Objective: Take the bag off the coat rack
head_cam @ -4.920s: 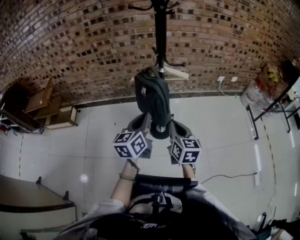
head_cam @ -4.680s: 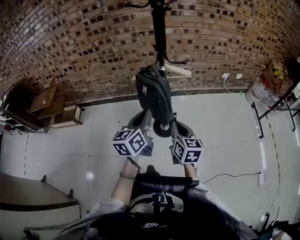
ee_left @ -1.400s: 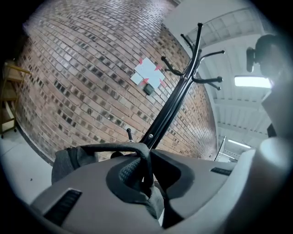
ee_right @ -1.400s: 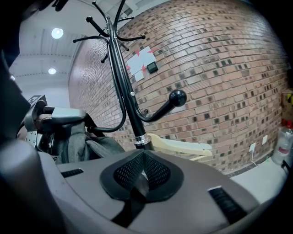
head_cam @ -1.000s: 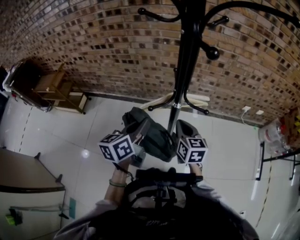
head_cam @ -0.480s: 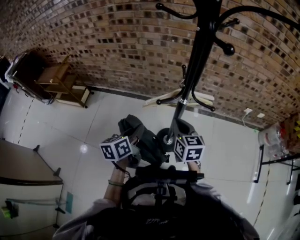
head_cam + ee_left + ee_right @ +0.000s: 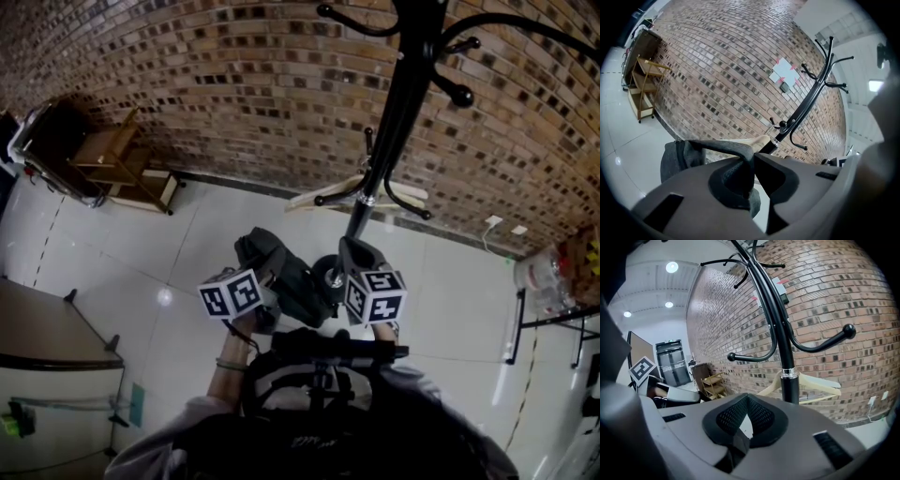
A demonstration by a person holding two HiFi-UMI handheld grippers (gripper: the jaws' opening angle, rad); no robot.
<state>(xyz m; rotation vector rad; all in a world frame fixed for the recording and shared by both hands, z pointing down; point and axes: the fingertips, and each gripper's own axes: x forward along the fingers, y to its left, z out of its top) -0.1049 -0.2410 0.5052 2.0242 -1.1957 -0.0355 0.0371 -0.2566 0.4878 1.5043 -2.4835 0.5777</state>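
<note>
The dark grey bag is off the black coat rack and hangs low in front of me, near the rack's round base. My left gripper is shut on the bag's strap. In the left gripper view the pads pinch the strap, and the bag's body sags to the left. My right gripper stays just right of the bag, next to the pole. In the right gripper view the right gripper has its tips together, facing the pole. A dark strip shows low between its pads; I cannot tell what it is.
A pale wooden hanger hangs low on the rack against the brick wall. A wooden shelf unit stands at the left wall. A table corner is at my left, and metal frame legs are at the right.
Some seconds ago the bag hung on the rack with both grippers reaching up to it. Now it is off the hooks and held lower, to the pole's left. The last half second shows almost no movement.
</note>
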